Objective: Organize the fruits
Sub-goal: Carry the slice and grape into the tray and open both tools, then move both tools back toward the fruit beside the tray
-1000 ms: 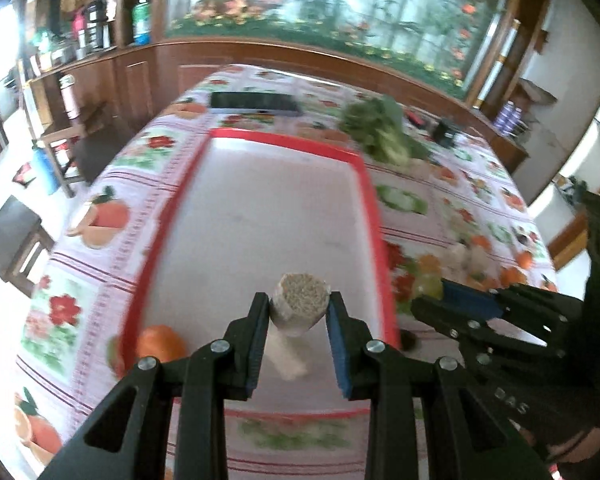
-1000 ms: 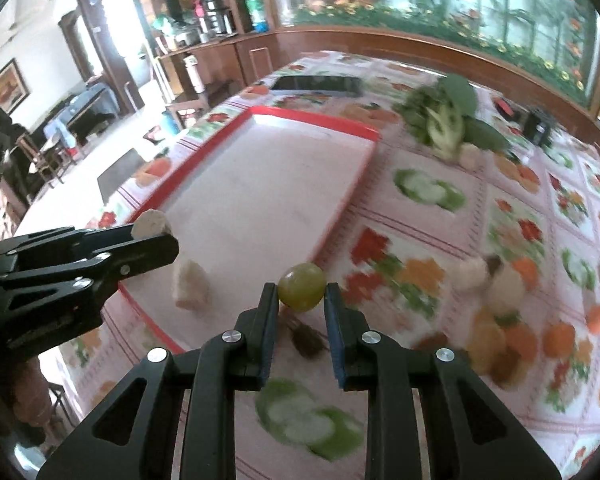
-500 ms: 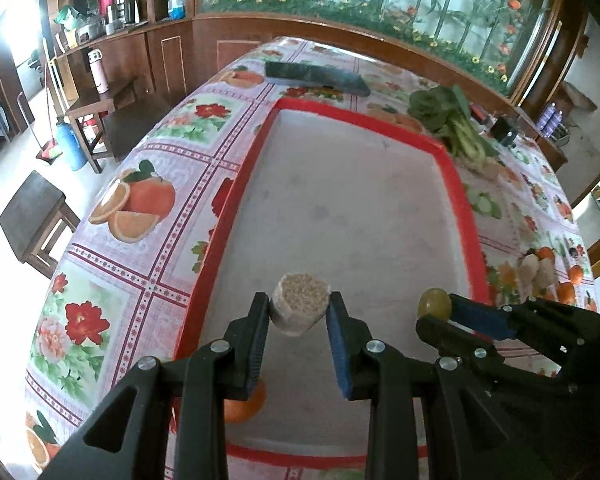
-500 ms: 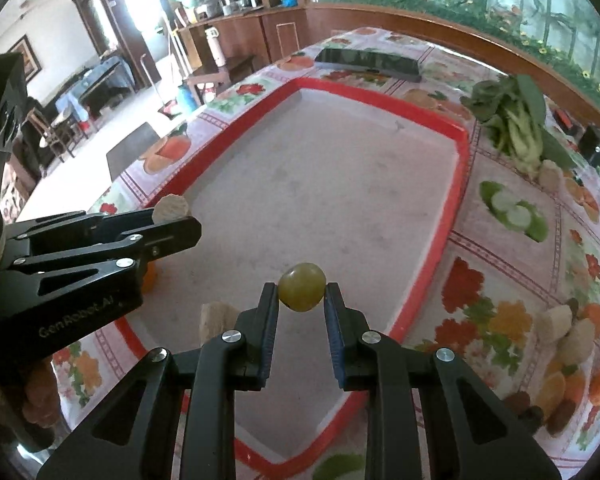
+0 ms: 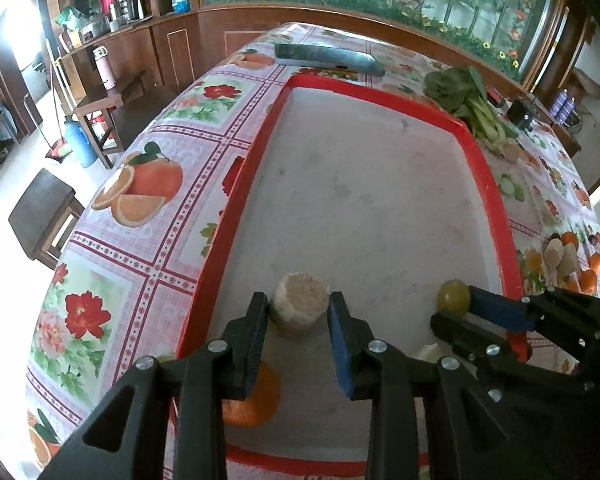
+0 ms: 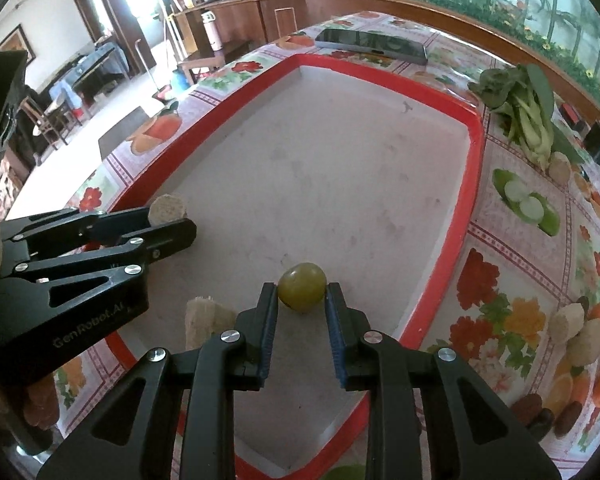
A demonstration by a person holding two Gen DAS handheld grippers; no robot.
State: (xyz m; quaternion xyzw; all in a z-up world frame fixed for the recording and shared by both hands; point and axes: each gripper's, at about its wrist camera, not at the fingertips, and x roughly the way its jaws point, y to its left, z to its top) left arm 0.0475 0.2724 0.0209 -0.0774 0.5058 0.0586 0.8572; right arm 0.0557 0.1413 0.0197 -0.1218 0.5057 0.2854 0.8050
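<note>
A red-rimmed tray with a pale floor lies on the fruit-print tablecloth. A beige cut cane piece stands on the tray floor between the jaws of my left gripper. These jaws are opening, and the pads sit just off its sides. My right gripper is lowered close beside it. Its jaws are opening too, and a round green fruit rests on the floor between them. An orange and a second pale cane piece lie in the tray's near end.
A dark phone lies beyond the tray's far rim. Leafy greens lie at the far right. More cane pieces and dark fruits lie on the cloth right of the tray. A stool stands on the floor to the left.
Both grippers came forward over the tray and sank toward its floor, the right one from above the tablecloth. Both pairs of jaws have eased apart slightly around the cane piece and the green fruit.
</note>
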